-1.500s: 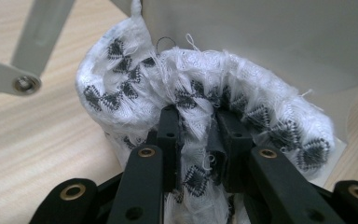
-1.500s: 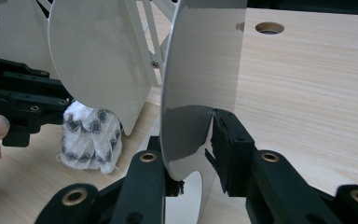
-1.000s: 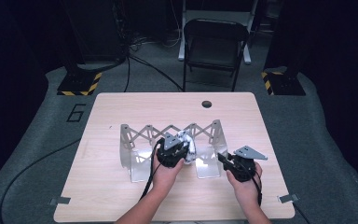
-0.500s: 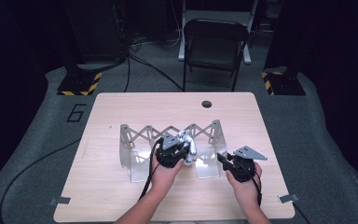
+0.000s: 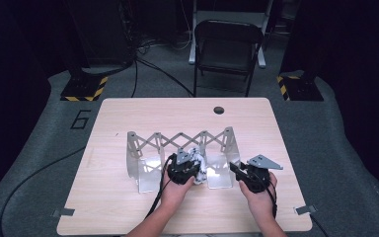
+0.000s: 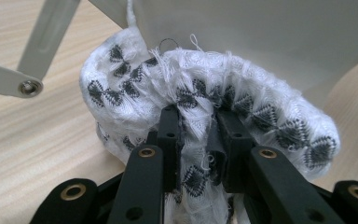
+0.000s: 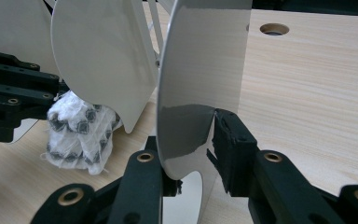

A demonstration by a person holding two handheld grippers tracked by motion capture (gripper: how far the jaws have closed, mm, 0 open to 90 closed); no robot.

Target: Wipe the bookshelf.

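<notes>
1. My left gripper [image 6: 196,135] was clamped on a bunched white cloth [image 6: 205,107] with small black diamond marks; its jaws stood narrow, fabric pinched between them.
2. My right gripper [image 7: 200,140] was pinching the lower edge of 1 pale metal panel [image 7: 200,88] of the folding rack [image 5: 177,140], 1 jaw on each face, holding it steady.
3. In the high view the rack stood mid-table, nearer the front edge than the back; the cloth [image 5: 198,163] lay at its front side, between 2 panels and right of the rack's middle.
4. To do this step well, I judged the right hand should keep the panel fixed so the scissor links [image 6: 25,70] could not fold, while the left eased the cloth into the gap low and straight.
5. The frayed threads at the cloth's edge looked likely to snag on the panel's rim or a rivet, so a slow push seemed wise.
6. The cloth looked soft, loosely woven and rolled into a thick wad, its pattern running in rows of 4-part diamonds.
</notes>
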